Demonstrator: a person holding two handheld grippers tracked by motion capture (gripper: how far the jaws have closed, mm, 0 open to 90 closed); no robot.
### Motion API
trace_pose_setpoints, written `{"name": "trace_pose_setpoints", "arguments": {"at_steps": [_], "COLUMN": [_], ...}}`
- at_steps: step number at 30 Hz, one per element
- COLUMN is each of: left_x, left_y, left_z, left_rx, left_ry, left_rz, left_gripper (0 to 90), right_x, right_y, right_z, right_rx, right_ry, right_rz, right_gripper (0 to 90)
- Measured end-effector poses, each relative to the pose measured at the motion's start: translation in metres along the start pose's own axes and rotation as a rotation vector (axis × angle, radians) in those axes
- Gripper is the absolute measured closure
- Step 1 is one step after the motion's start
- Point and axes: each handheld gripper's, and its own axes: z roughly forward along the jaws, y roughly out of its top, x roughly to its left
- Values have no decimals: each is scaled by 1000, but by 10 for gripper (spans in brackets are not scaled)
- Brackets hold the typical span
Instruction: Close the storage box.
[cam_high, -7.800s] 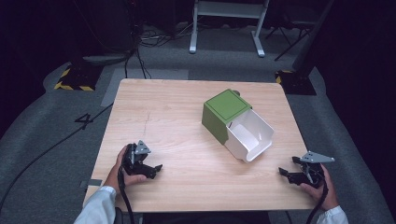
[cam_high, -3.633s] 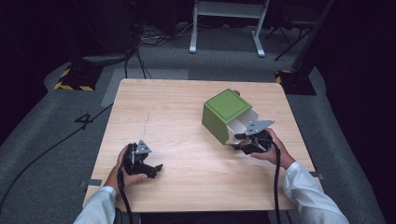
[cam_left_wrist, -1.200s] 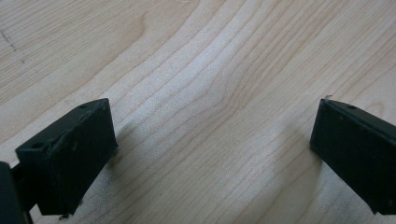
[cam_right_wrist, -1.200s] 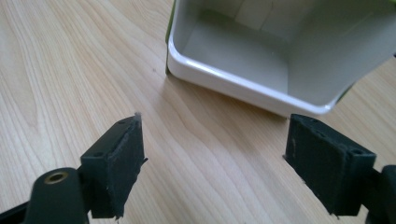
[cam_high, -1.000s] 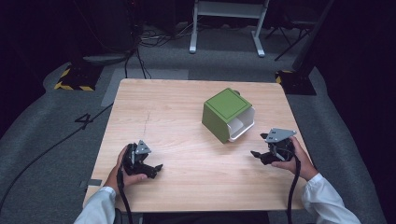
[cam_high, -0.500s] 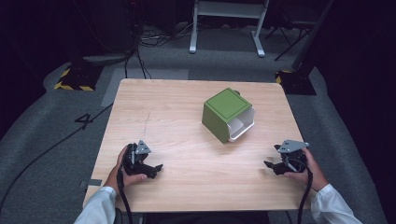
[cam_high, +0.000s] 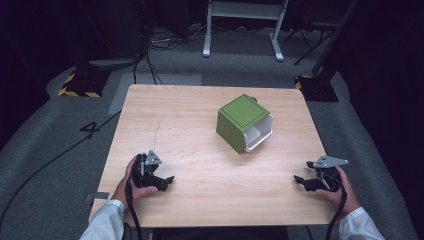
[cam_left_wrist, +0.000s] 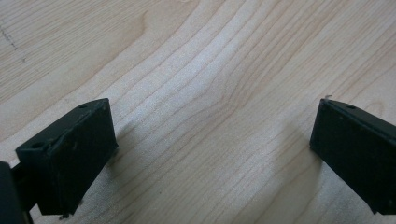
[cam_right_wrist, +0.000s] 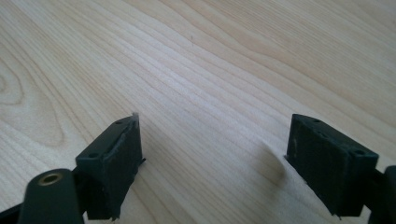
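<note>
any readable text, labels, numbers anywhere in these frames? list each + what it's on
"4" – white figure on the grey floor, left of the table, at.
Yellow-and-black hazard stripes, no words – on the floor plate at far left.
No text on the green box, its white drawer, or either gripper.

A pale wooden table (cam_high: 190, 120) is standing on grey carpet (cam_high: 60, 150). Black cables (cam_high: 150, 55) are trailing across the floor behind it, a white metal stand (cam_high: 242, 20) is sitting farther back, and yellow-and-black hazard tape (cam_high: 77, 92) is showing at the far left.
</note>
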Motion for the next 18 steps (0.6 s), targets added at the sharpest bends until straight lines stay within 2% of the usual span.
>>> {"name": "trace_pose_setpoints", "arguments": {"at_steps": [1, 4, 18], "left_x": [0, 0, 0], "left_y": [0, 0, 0], "left_z": [0, 0, 0], "left_rx": [0, 0, 0], "left_ry": [0, 0, 0], "left_rz": [0, 0, 0], "left_gripper": [5, 5, 5], "right_x": [-3, -6, -6], "right_y": [-5, -12, -13], "right_z": [-1, -1, -2], "right_rx": [-17, -45, -44], "right_ry": [9, 22, 11], "right_rz": [33, 82, 92], "right_gripper": [175, 165, 157]}}
